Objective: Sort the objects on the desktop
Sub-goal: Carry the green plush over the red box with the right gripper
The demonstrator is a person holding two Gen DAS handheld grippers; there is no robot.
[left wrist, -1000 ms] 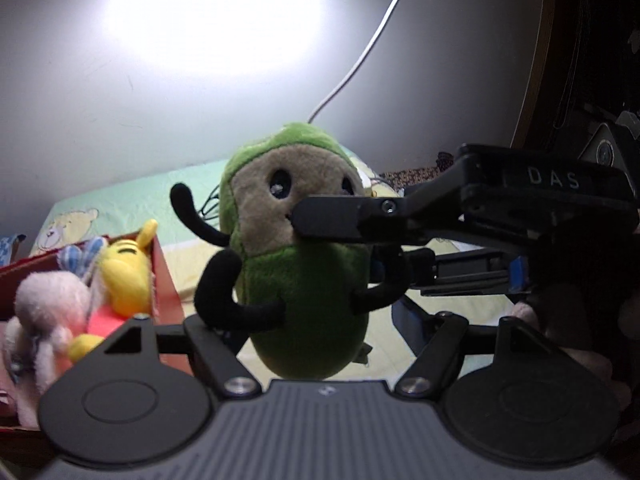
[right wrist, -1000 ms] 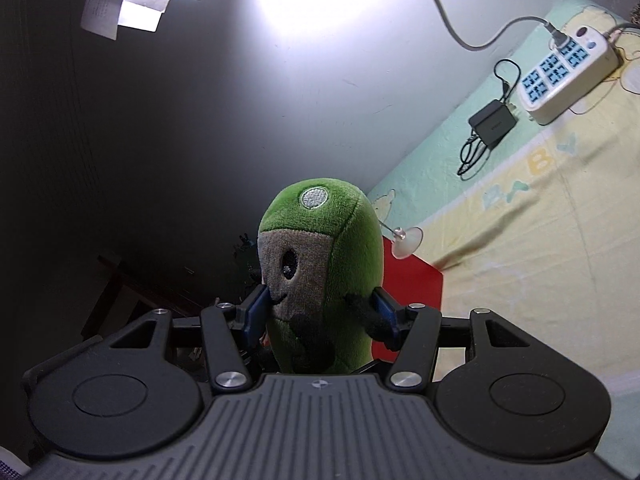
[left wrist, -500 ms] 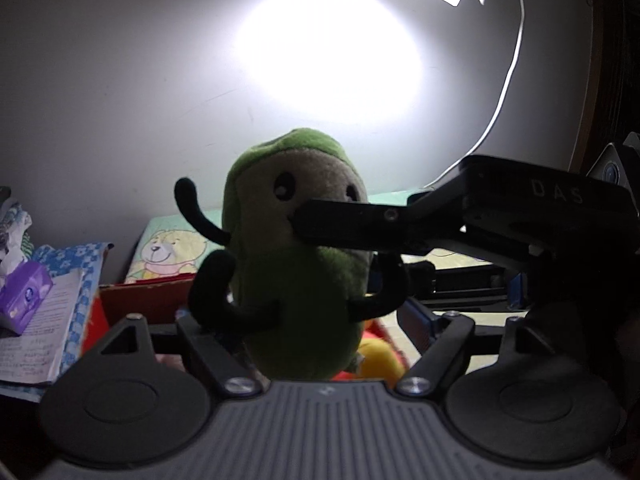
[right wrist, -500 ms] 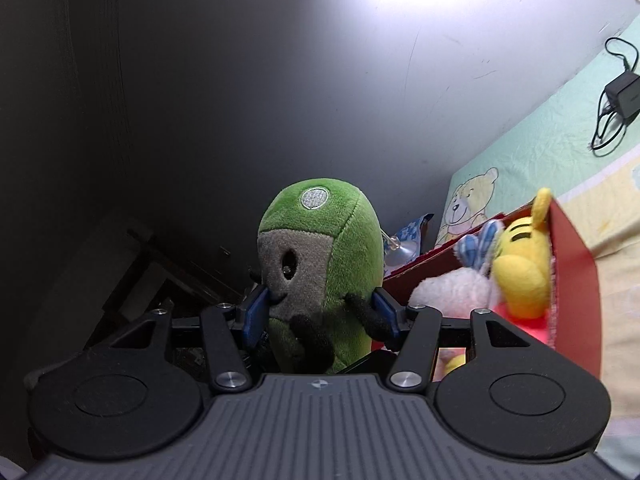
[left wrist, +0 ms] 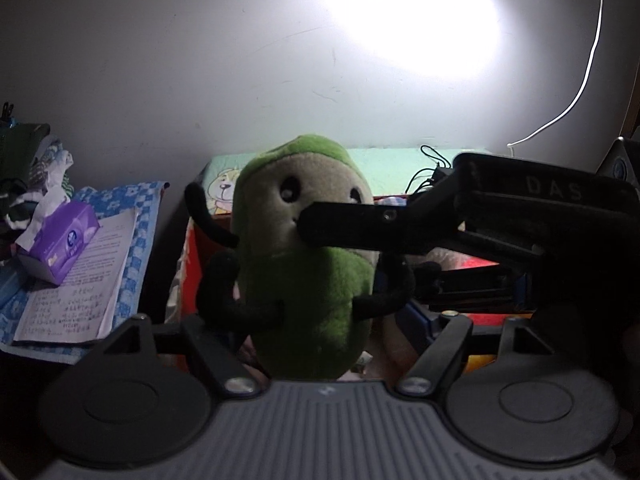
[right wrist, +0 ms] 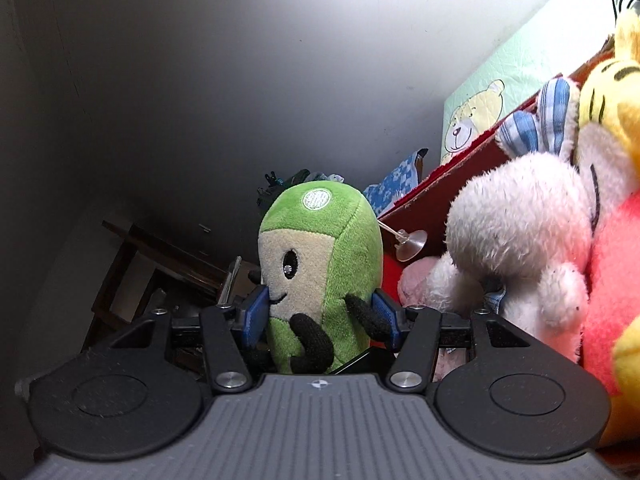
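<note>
Between my two grippers hangs a green plush toy (right wrist: pixel 320 276), a pickle-shaped figure with a beige face and thin black arms. My right gripper (right wrist: pixel 320 316) has its blue fingers (right wrist: pixel 254 314) pressed against both sides of the toy's lower body, so the toy sits upright and squeezed, facing partly left in the right wrist view. I judge this grip is what carries the toy's weight.

Seen from the left wrist view, the same green plush toy (left wrist: pixel 304 268) faces the camera, with the right gripper's black frame (left wrist: pixel 460 224) crossing in front of its face from the right. My left gripper (left wrist: pixel 320 340) has the toy standing between its finger arms, but the fingertips are hidden behind the toy and in shadow, so I cannot tell whether they are pinching it or just framing it.

Just to the right in the right wrist view is a red box (right wrist: pixel 424 200) already holding soft toys: a white fluffy one (right wrist: pixel 516 216), a yellow one (right wrist: pixel 612 96) and a bright pink one (right wrist: pixel 616 288). Their being grouped there suggests the box is the place for plush toys, so I judge the green one is held up beside it, not yet inside, ready to go in.

Off to the left in the left wrist view, a purple tissue pack (left wrist: pixel 60 240) rests on a sheet of written paper (left wrist: pixel 88 276), well apart from the box.
</note>
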